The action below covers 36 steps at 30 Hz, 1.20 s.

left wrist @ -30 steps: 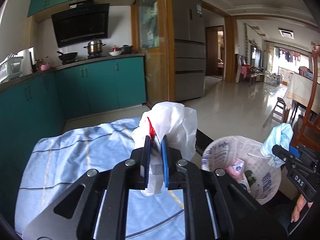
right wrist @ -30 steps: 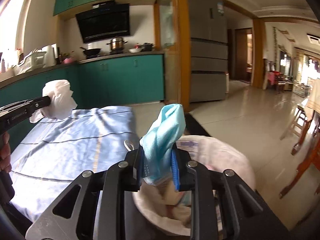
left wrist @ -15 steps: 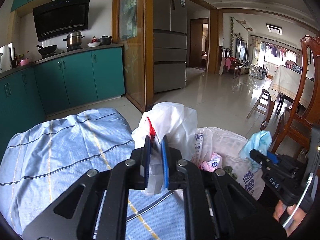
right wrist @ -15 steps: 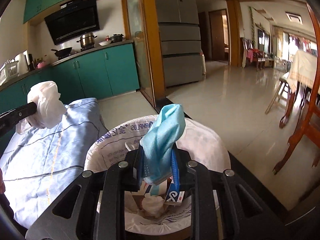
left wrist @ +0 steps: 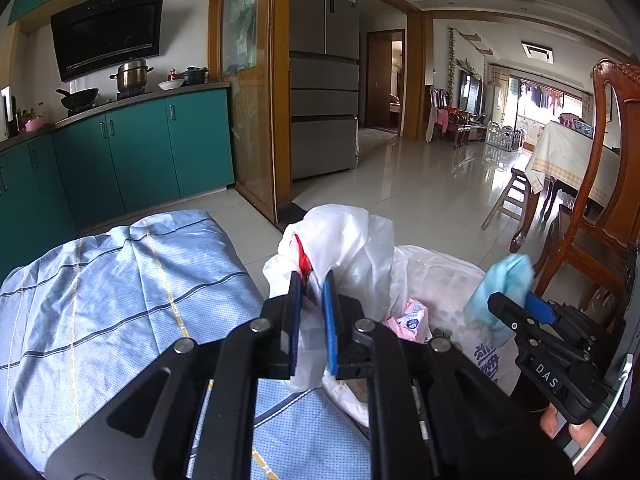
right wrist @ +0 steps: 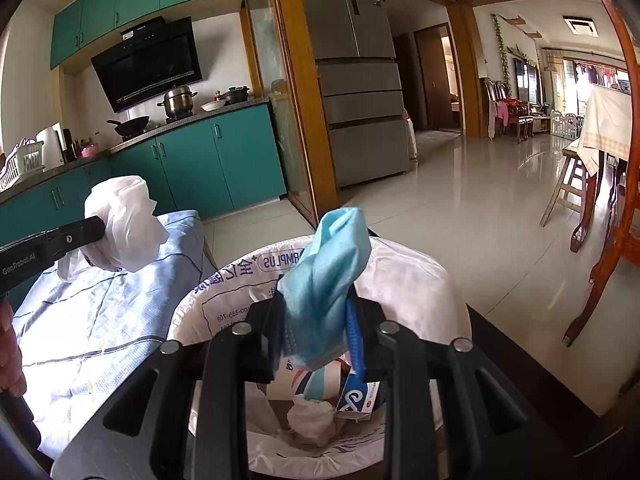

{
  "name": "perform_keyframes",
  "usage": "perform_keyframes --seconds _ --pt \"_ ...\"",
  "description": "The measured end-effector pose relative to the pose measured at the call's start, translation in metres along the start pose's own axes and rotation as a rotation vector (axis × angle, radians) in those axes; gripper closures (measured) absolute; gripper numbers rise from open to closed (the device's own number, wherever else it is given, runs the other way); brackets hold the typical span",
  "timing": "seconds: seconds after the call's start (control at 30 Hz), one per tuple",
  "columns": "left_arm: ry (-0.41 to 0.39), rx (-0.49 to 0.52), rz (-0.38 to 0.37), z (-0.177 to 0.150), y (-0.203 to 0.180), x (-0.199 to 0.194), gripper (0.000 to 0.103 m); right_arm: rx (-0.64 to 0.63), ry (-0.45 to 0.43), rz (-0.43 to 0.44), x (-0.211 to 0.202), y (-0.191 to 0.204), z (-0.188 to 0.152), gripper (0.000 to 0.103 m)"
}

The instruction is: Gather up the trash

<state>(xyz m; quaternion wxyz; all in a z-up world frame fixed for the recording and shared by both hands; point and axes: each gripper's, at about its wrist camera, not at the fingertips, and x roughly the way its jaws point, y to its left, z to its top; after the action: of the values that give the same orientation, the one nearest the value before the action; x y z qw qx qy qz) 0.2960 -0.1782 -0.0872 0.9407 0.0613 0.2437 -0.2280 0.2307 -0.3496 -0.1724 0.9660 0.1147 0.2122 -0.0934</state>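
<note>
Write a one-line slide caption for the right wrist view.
Right gripper, jaws just opening, holds a crumpled blue mask above the lined trash bin.

You face teal cabinets (left wrist: pixel 140 148) under a black range hood (left wrist: pixel 108 28), a steel fridge (left wrist: pixel 324 100), glossy pale floor tiles (left wrist: pixel 432 184), daylight beyond.

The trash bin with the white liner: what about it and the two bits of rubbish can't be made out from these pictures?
- Trash bin: its outer wall and base, right wrist view, covered by the liner and the right gripper.
- Blue cloth: its lower end, hidden between the fingers.
- White plastic bag: any contents, left wrist view, opaque and bunched in the left gripper.
- Bin interior, left wrist view: mostly blocked by that bag.
</note>
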Motion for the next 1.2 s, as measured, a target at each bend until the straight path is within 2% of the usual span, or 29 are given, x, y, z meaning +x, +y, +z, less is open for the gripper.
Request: perform_keyframes --seconds 0.07,0.13,0.4,0.57,0.6,0.63,0.7,0.83,0.97,1.07,1.13,1.2 --pt "0.001 0.006 -0.004 0.0 0.001 0.002 0.091 0.012 -0.003 -0.007 -0.001 -0.002 0.0 0.064" --pt "0.003 0.012 -0.009 -0.001 -0.002 0.003 0.091 0.032 -0.015 -0.017 -0.005 -0.006 -0.001 0.039" --pt "0.057 0.025 -0.071 -0.01 -0.018 0.021 0.09 0.05 -0.055 -0.038 -0.014 -0.008 -0.003 0.03" --pt "0.117 0.012 -0.136 -0.019 -0.032 0.046 0.083 0.105 -0.078 -0.062 -0.018 -0.022 -0.002 0.03" --pt "0.121 0.012 -0.142 -0.021 -0.034 0.051 0.076 0.119 -0.082 -0.065 -0.019 -0.025 -0.002 0.03" --pt "0.123 0.016 -0.138 -0.023 -0.036 0.054 0.058 0.135 -0.087 -0.067 -0.021 -0.029 -0.002 0.03" --pt "0.096 0.019 -0.111 -0.023 -0.038 0.055 0.04 0.154 -0.09 -0.065 -0.022 -0.034 -0.002 0.028" --pt "0.061 0.014 -0.068 -0.019 -0.032 0.045 0.025 0.152 -0.105 -0.062 -0.026 -0.037 -0.002 0.023" --pt "0.007 0.025 0.025 -0.015 -0.017 0.011 0.018 0.133 -0.127 -0.057 -0.034 -0.036 -0.002 0.02" --pt "-0.058 0.04 0.096 -0.02 -0.004 -0.034 0.012 0.077 -0.129 -0.042 -0.051 -0.022 -0.006 0.017" --pt "-0.097 0.052 0.161 -0.027 0.001 -0.065 0.007 0.029 -0.13 -0.016 -0.071 -0.007 -0.012 0.011" --pt "-0.12 0.045 0.273 -0.037 0.007 -0.1 0.004 -0.002 -0.138 0.017 -0.09 0.004 -0.014 0.007"
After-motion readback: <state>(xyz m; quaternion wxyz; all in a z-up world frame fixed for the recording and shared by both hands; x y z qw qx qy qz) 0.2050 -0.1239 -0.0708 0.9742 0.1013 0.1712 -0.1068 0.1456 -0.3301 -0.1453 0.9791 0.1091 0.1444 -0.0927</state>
